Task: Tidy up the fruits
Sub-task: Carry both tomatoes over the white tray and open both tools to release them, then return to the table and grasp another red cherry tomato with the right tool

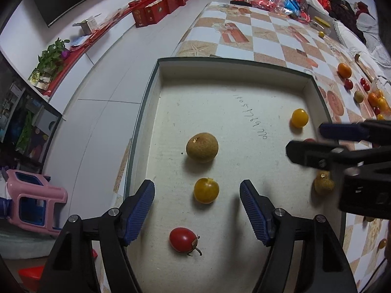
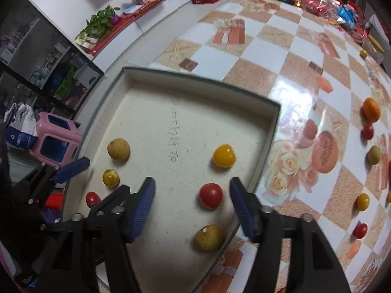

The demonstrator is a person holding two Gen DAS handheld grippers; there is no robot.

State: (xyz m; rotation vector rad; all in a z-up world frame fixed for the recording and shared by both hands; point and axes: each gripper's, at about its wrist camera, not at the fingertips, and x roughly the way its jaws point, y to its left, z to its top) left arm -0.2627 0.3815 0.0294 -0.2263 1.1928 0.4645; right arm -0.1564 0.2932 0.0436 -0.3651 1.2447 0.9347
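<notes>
**Six fruits lined up in the box, more waiting on the desk**

In the left wrist view, the left tongs [image 1: 197, 210] stood wide open and held nothing, hovering over the lower centre of the frame above the shallow box [image 1: 220, 61]. Between and just beyond their blue pads lay a column of three fruits: a brown longan [image 1: 202, 147] highest, a yellow cherry tomato [image 1: 206, 190] below it, and a red cherry tomato [image 1: 183, 239] lowest.

In the right wrist view, the right tongs [image 2: 191, 205] were likewise spread wide and empty. A second red tomato [image 2: 211, 195] sat on the box floor between their pads, touched by neither. Above it lay a second yellow tomato [image 2: 224, 155], and below it a second longan [image 2: 209, 237], near the box's right wall.

The two columns appeared to mirror each other, so the sorting into the box seemed partly done, with both tongs between picks or just after a release.

At the right edge of the right wrist frame, loose fruit lay on the checked desk [image 2: 256, 53]: an orange [image 2: 371, 110], a small red tomato [image 2: 367, 131] and a loose yellow tomato [image 2: 362, 202], among others. The next move would probably call for lifting the right tongs clear of the box wall, swinging toward those, and closing gently, since small round fruit rolls and bruises easily.
</notes>
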